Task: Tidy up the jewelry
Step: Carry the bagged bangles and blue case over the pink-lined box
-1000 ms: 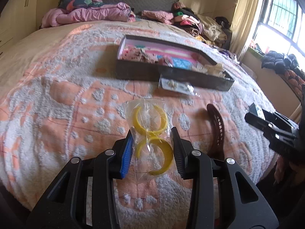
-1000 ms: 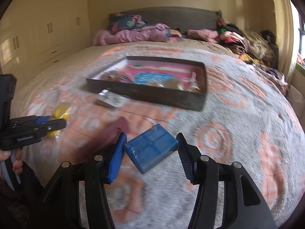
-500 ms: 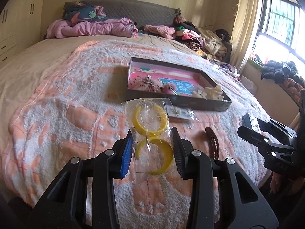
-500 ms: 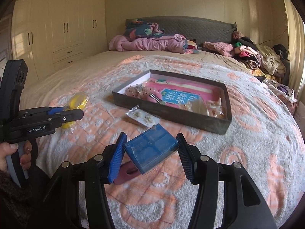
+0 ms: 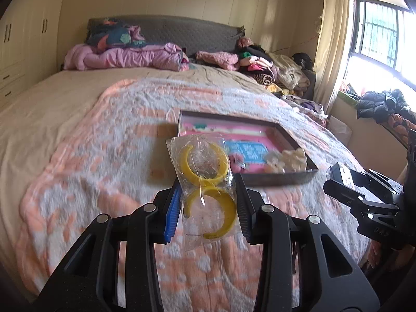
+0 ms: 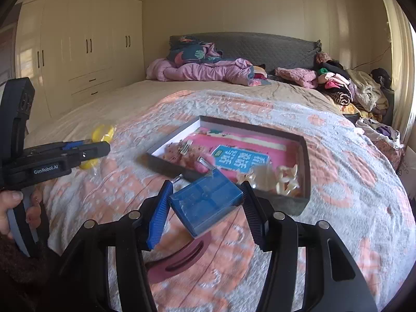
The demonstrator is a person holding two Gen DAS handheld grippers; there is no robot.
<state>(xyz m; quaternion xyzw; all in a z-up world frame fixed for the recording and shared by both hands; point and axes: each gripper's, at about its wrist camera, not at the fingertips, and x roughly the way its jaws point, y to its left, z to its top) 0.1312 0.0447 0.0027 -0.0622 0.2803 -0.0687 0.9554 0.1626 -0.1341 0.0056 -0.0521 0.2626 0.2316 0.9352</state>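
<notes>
My left gripper (image 5: 208, 202) is shut on a clear bag of yellow hoop earrings (image 5: 205, 182), held above the bed. My right gripper (image 6: 205, 205) is shut on a blue plastic case (image 6: 206, 202), also lifted. A dark tray (image 6: 304, 182) with a pink lining holds several jewelry pieces and white flower clips (image 6: 283, 179); it also shows in the left wrist view (image 5: 280, 179). The left gripper appears in the right wrist view (image 6: 65, 156), and the right gripper in the left wrist view (image 5: 364, 200).
A maroon hair clip (image 6: 182, 257) lies on the orange and white bedspread (image 6: 351, 208) below the blue case. Pink bedding (image 6: 202, 71) and piled clothes (image 6: 345, 88) sit by the headboard. A wardrobe (image 6: 78, 52) is at the left, a window (image 5: 382, 39) at the right.
Both grippers have risen from the bedspread with their loads and moved toward the tray. The bed now sits lower in both views.
</notes>
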